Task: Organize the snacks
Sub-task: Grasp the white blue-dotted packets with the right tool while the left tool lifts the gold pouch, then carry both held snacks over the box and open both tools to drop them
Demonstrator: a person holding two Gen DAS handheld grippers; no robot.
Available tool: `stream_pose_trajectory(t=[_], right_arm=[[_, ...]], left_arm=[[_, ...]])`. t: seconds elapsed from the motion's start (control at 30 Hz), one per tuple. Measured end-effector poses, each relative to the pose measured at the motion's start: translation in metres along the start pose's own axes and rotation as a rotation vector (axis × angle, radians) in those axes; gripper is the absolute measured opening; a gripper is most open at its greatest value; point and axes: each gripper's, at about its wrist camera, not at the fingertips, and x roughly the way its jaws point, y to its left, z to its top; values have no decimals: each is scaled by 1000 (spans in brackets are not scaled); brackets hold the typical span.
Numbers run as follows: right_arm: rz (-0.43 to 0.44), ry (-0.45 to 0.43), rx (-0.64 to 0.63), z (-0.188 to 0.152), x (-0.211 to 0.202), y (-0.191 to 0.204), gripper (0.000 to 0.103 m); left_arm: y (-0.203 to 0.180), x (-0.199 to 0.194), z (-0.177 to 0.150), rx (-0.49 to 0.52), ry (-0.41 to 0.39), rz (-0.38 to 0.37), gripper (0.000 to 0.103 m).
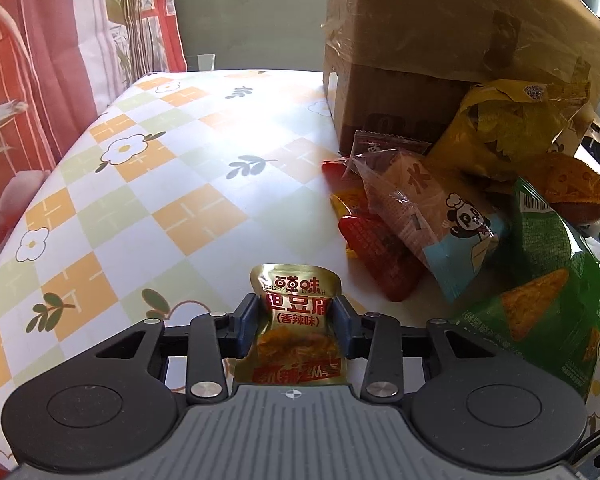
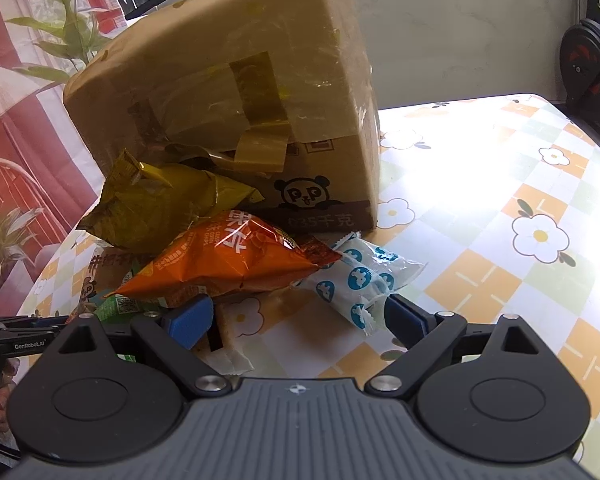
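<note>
Now the left gripper [image 1: 296, 320] had its fingers pinched on a small gold foil snack pouch [image 1: 294, 322], just above the floral checked worktop [image 1: 140, 208], apart from the heap beside the taped brown cardboard box [image 1: 440, 52]. The right gripper [image 2: 296, 320] hung wide open and empty before a white blue-dotted packet [image 2: 360, 280]. Sorting looked barely begun; next, the pouch needed a clear placing spot.

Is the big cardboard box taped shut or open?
Cannot tell. The brown cardboard box shows one side covered in plastic wrap and peeling yellowish tape; no lifted flap or opening shows in either view.
</note>
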Motion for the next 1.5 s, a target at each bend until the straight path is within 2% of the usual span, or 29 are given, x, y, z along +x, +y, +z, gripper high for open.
stream_pose_trajectory(t=[0.17,0.4,0.57,0.67,0.83,0.9,1.03,1.2,1.37,1.5], right_arm=[[-46,-24,-117,0,2,0,94],[-95,14,-303,4,21,-12,90],[-97,35,-493,9,43,-10,83],[-65,66,-549,13,58,-7,74],[-20,106,-510,18,69,-7,56],[-20,113,-483,17,66,-10,52],[-43,111,-453,10,51,-20,48],[-87,113,-355,3,30,-39,47],[-73,8,-227,16,-5,-52,47],[-70,-101,-227,41,-32,-44,47]], left_arm=[[-3,-12,2,-13,-36,1,42],[-6,-25,13,-42,-97,-14,42],[-11,-33,17,-43,-119,-29,42],[-13,-37,20,-48,-132,-37,42],[-14,-43,26,-54,-157,-48,42],[-14,-45,28,-58,-165,-56,42],[-17,-47,33,-65,-176,-74,42],[-23,-50,38,-57,-192,-88,42],[-28,-61,53,-40,-227,-113,42],[-32,-80,73,-1,-290,-134,42]])
